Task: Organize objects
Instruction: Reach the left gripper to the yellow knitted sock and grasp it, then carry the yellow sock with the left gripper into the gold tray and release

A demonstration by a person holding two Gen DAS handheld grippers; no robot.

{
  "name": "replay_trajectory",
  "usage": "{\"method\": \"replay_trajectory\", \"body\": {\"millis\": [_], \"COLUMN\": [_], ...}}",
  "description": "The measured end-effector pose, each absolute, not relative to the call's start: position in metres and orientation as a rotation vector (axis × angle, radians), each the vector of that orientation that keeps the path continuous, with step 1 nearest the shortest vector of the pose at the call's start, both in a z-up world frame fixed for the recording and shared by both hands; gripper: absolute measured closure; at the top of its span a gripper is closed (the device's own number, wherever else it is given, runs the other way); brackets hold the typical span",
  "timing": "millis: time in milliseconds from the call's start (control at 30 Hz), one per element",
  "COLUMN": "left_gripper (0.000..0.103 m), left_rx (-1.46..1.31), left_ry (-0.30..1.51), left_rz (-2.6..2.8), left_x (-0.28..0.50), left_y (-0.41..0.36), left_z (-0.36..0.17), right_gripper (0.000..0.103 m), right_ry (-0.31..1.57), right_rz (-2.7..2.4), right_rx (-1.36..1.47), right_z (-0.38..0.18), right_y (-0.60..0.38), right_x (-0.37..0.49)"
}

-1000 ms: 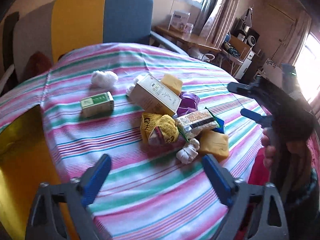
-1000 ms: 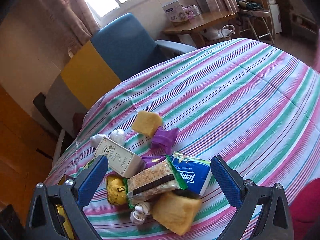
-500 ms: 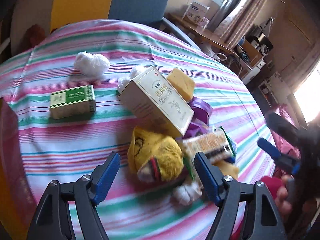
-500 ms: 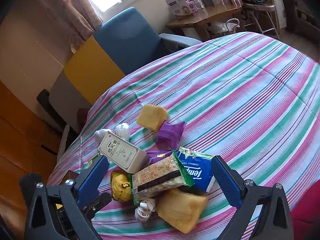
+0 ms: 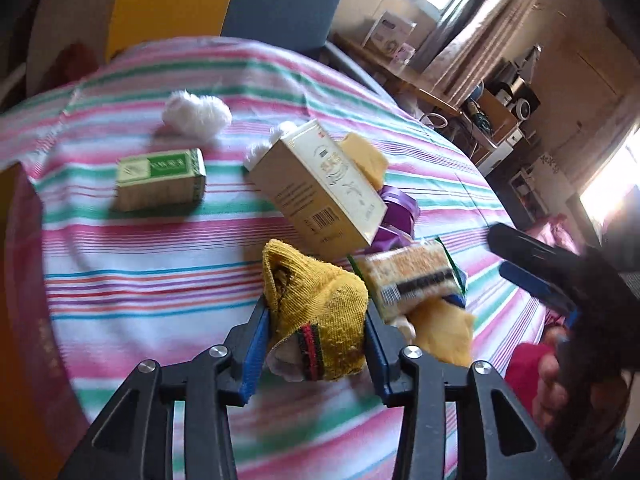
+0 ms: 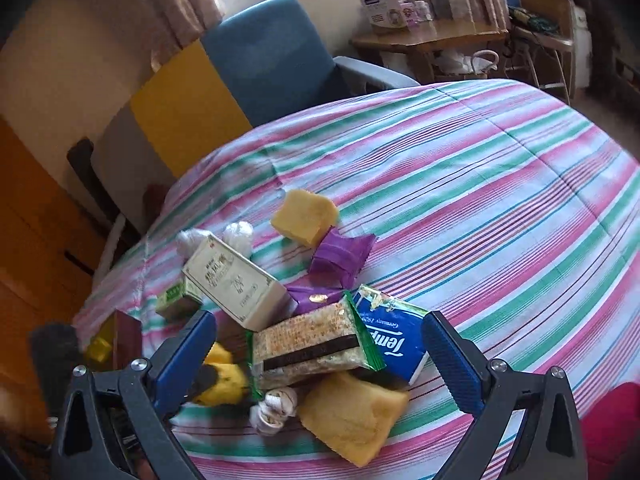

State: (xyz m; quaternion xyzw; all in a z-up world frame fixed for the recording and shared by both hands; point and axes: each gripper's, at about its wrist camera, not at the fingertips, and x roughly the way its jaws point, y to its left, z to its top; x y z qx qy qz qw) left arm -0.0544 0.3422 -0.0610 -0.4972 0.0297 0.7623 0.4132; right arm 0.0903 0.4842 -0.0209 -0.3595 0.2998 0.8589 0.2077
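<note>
Yellow sock [image 5: 320,312], bed's near edge: left gripper [image 5: 316,344] jaws just closed onto it, right gripper [image 6: 320,360] jaws released; risk: dragging the leaning cream carton [image 5: 320,188] over.

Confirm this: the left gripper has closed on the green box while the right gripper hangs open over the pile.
Wrong object. The left wrist view shows the left gripper closed on the yellow sock, not the green box. The right gripper does hang open.

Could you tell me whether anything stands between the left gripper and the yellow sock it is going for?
Nothing visible does. The left gripper has just been closing, and the yellow sock already sits between its blue pads, which appear to press on it.
</note>
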Motion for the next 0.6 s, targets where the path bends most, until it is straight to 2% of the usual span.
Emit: {"method": "replay_trajectory", "body": {"millis": [167,333,500,600], "left_gripper": [0.059,0.059,0.059,0.059], "left_rx": [-1.187,-1.150,-1.141,-1.124], "left_ry": [0.099,0.096,0.062,0.047], "left_rz": [1.933,1.941,1.953,1.972], "left_x": [-0.034,-0.019,-0.010,-0.009], "left_y": [0.318,0.292,0.265,0.247], "left_z": [-0.039,-0.025,-0.012,-0.004], "right_gripper": [0.000,0.000,0.000,0.000], "right_ry": [0.801,0.987,1.082,0.993], "right_rz": [2.364,2.330,2.294,2.246], "right_rx": [-1.057,-1.045,-1.138,-1.276], "right_z": [-0.028,-0.035,-0.046,-0.057], "right_y": [0.485,0.501,0.503,0.490], "right_x": [0.089,0.096,0.096,0.089]}}
